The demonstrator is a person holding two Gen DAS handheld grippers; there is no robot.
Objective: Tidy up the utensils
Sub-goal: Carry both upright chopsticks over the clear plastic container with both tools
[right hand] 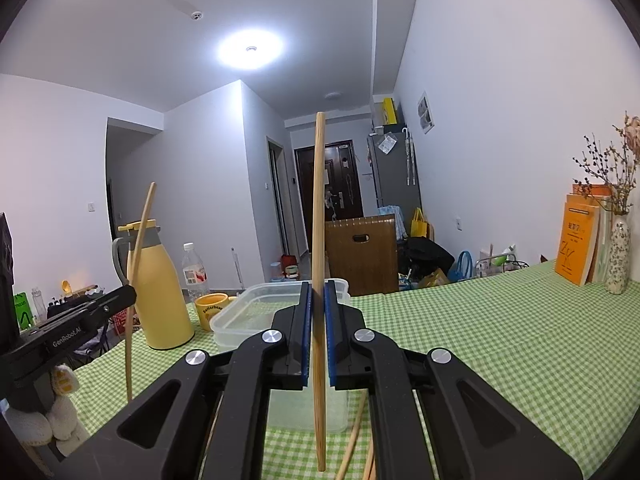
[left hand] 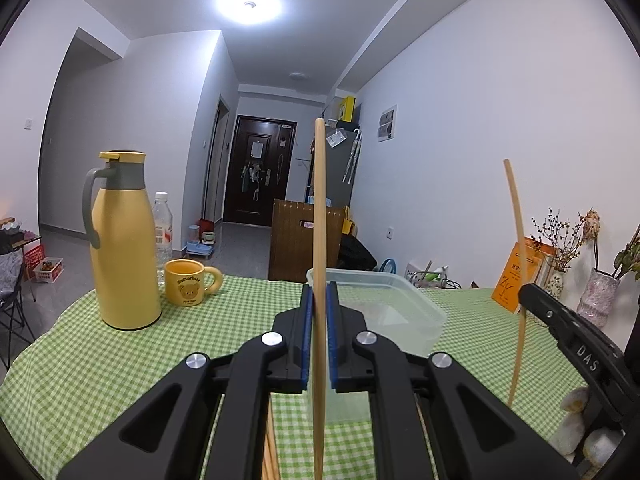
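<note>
- The table with the green-and-white checked cloth carries all the things; a tall yellow thermos jug with a grey handle and a yellow ceramic mug with a bear picture stand on its left part.
- The clear rectangular plastic container stands on the cloth just ahead of both grippers, open at the top; it looks like the place for the utensils.
- The left gripper has its blue pads closed narrow on a long bamboo chopstick, which stands upright, with its long axis vertical and its upper end high above the fingers.
- The right gripper holds a second long bamboo chopstick in the same way, also upright between closed pads.
- The container lies forward and below the fingers of both; in the left view it sits a little to the right, in the right view a little to the left, so neither gripper seems clearly nearer.
- More chopsticks seem to lie on the cloth under the grippers, partly hidden.
</note>
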